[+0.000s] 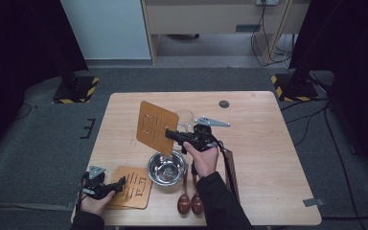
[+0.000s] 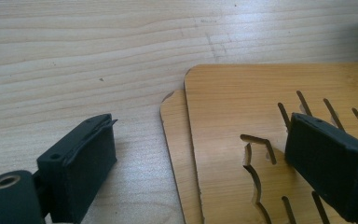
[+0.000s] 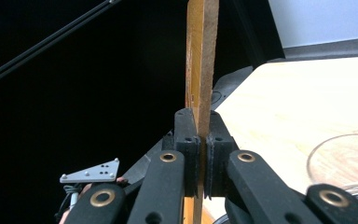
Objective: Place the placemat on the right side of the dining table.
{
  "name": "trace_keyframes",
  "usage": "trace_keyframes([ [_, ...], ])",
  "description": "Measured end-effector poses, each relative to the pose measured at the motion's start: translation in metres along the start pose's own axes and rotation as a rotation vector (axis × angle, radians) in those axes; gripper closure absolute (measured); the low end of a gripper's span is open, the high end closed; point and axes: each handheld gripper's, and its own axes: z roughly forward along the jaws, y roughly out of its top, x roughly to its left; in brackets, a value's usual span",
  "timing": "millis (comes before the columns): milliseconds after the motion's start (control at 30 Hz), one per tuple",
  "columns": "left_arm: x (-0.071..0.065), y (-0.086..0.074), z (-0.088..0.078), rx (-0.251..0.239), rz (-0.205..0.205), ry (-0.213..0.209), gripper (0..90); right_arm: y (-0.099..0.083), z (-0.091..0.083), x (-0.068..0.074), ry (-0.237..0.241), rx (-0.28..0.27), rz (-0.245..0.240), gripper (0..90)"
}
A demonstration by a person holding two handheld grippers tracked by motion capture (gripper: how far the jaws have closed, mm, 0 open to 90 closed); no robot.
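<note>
High view: right gripper is clamping a slotted board upright above the bowl. Left gripper is gaping, nothing between its jaws, over stacked boards at the counter's near-left edge.

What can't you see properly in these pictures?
- Left gripper view: the lower wooden mat is mostly covered by the mat on top; both run off the bottom edge.
- High view: the glass is partly hidden behind the lifted mat and the right tongs.
- High view: the spoons' handles are hidden by the sleeve and the metal bowl.
</note>
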Motion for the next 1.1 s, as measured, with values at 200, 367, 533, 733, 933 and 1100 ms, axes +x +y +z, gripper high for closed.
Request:
trace_keyframes([
  [200,0.0,0.0,0.0,-0.005,-0.004,0.002,7.0,0.006,-0.007,-0.003,-0.016,-0.023,0.001,87.1],
  [367,-0.001,-0.001,0.0,-0.006,-0.006,0.004,6.9,0.01,-0.013,-0.005,-0.024,-0.042,0.002,87.1],
  [533,-0.001,0.0,0.001,-0.003,-0.003,0.003,6.2,0.014,-0.02,-0.008,-0.036,-0.06,0.008,87.1],
  [733,-0.001,0.0,0.001,-0.001,-0.002,0.004,5.3,0.018,-0.028,-0.013,-0.048,-0.083,0.016,87.1],
  [933,-0.001,0.0,0.001,0.003,0.002,0.004,4.9,0.022,-0.037,-0.017,-0.061,-0.104,0.023,87.1],
  [1100,-0.001,0.0,0.001,0.004,0.003,0.004,4.6,0.025,-0.047,-0.022,-0.074,-0.127,0.027,87.1],
])
